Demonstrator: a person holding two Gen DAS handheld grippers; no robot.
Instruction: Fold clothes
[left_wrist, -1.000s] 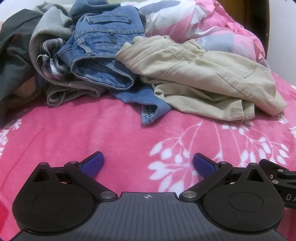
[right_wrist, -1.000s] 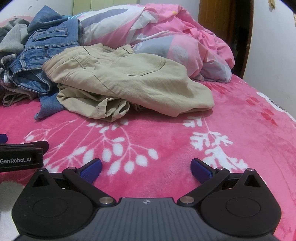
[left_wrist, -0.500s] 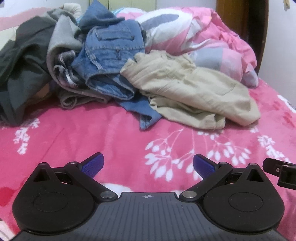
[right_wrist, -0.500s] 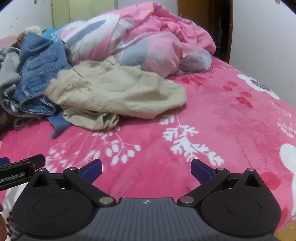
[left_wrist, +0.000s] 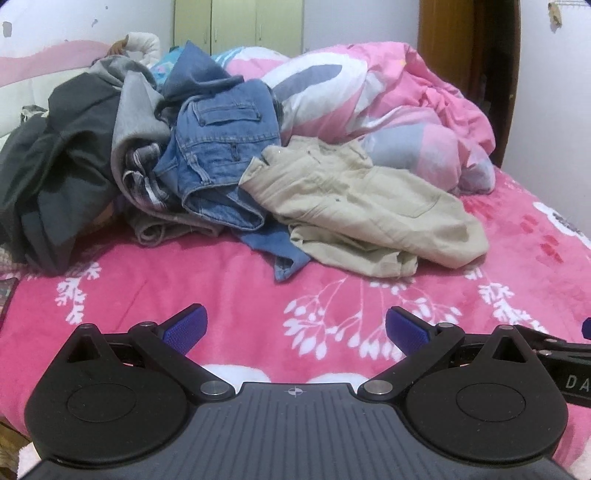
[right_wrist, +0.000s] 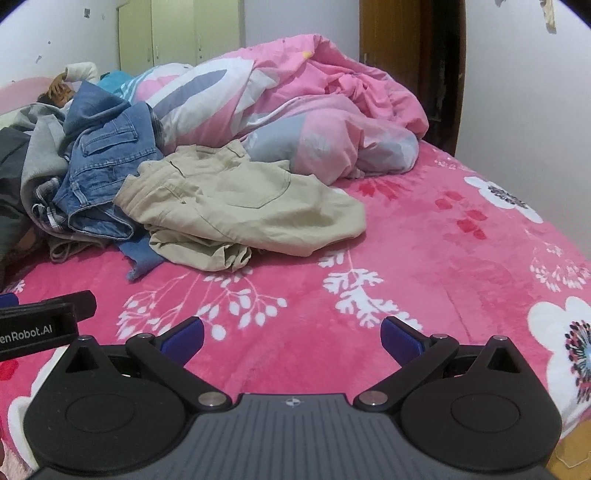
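A bright pink blanket (right_wrist: 424, 258) printed with white branches and flowers covers the bed. At its far side lies a bunched pink, white and grey-blue duvet (right_wrist: 314, 110), touching the wall end. Behind stand pale green cupboard doors (left_wrist: 240, 26) against a white wall (right_wrist: 303, 18), with a brown wooden door frame (right_wrist: 388, 44) to the right.

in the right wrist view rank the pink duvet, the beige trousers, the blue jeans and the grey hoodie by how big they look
1. pink duvet, clearly largest.
2. beige trousers.
3. blue jeans.
4. grey hoodie, though it is partly buried and cut off by the frame edge, so its last place is unsure.
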